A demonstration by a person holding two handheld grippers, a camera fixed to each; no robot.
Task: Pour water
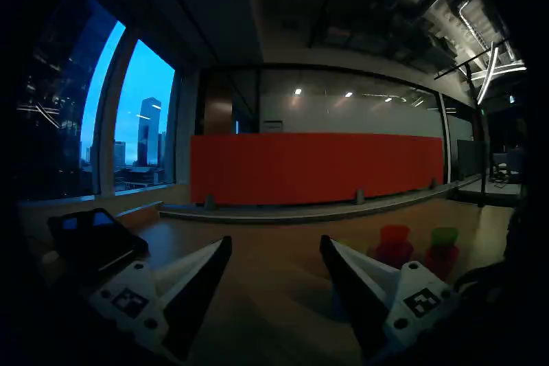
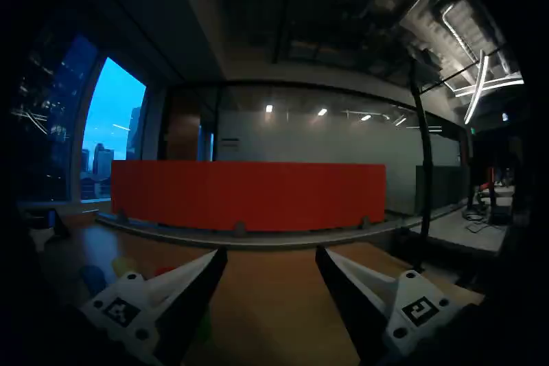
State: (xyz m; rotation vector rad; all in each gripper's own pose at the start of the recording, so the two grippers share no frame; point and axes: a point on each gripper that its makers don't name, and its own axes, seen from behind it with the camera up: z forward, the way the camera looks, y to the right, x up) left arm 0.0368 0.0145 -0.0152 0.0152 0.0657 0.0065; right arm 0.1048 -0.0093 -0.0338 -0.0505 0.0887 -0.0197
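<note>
Left gripper view, from the left: a dark flat device [image 1: 96,239] lies on the wooden table [image 1: 274,318]; the left tool [image 1: 274,239] gapes wide and empty; the red cup [image 1: 394,239] and green cup [image 1: 444,241] stand beyond its right finger, close together. Right gripper view has the right tool [image 2: 271,250] equally wide, holding nothing. Dim light blurs the cups, so a misjudged reach could well knock one over and spill whatever it holds.

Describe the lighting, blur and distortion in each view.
Left gripper view: dim overall, with a blue dusk glow from the window; the red cup and green cup look soft; the orange partition bows from the fisheye. Right gripper view: equally dark, the ceiling light strips flare bright, and the open tongs look dim.
</note>
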